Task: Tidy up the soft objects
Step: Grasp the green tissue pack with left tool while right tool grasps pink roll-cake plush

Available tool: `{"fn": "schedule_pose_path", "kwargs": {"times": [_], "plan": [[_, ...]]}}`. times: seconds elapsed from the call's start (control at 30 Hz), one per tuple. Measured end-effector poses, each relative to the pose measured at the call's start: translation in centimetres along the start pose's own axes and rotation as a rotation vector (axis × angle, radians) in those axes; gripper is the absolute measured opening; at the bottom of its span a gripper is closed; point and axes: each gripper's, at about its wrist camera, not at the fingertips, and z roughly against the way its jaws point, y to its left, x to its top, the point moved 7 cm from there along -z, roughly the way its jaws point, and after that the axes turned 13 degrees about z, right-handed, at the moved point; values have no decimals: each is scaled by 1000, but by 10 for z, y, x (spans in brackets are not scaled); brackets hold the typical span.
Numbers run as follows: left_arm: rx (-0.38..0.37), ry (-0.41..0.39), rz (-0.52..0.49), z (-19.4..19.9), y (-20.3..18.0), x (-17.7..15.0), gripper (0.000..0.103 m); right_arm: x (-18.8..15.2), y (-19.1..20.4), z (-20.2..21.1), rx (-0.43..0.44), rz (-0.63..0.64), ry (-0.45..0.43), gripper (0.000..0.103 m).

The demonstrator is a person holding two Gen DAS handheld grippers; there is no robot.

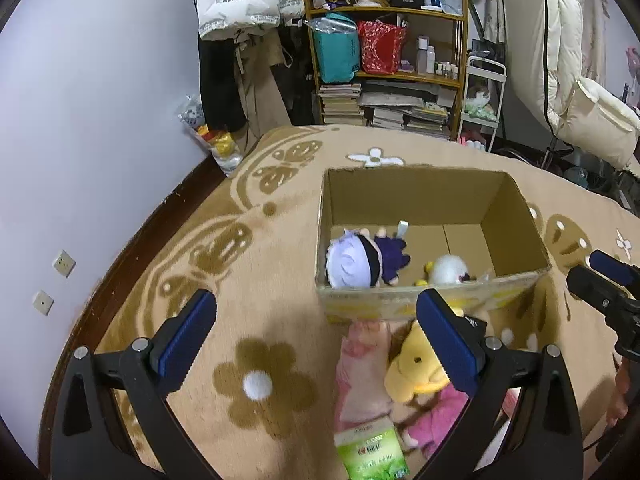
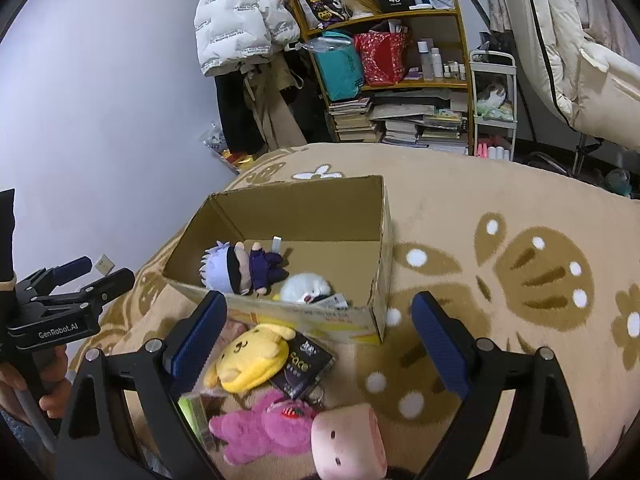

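An open cardboard box (image 1: pixel 416 196) (image 2: pixel 304 204) stands on a tan flowered blanket (image 1: pixel 256 264). In it lie a white-haired doll in dark clothes (image 1: pixel 362 258) (image 2: pixel 240 266) and a white plush (image 1: pixel 450 270) (image 2: pixel 306 286). In front of the box lie a yellow plush (image 1: pixel 412 372) (image 2: pixel 250 356), a pink bear (image 2: pixel 260 426), a pink pig-faced plush (image 2: pixel 346 438), a pale pink soft item (image 1: pixel 362 372) and a green packet (image 1: pixel 372 454). My left gripper (image 1: pixel 316 340) is open and empty above the blanket, left of the yellow plush. My right gripper (image 2: pixel 320 344) is open and empty above the pile.
A wooden shelf (image 1: pixel 384 12) (image 2: pixel 400 20) with bags, bottles and stacked books stands behind the bed, with hanging coats (image 1: pixel 240 0) beside it. A white wall (image 1: pixel 100 100) is to the left. A black card packet (image 2: pixel 302 366) lies by the yellow plush.
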Motion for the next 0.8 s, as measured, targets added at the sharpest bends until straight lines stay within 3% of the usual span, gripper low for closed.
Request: {"fn": "schedule_pose_path", "kwargs": {"times": [0.8], "plan": [[61,145,32,10,10,-72,99,-49,23,17,25,5,110,98]]}}
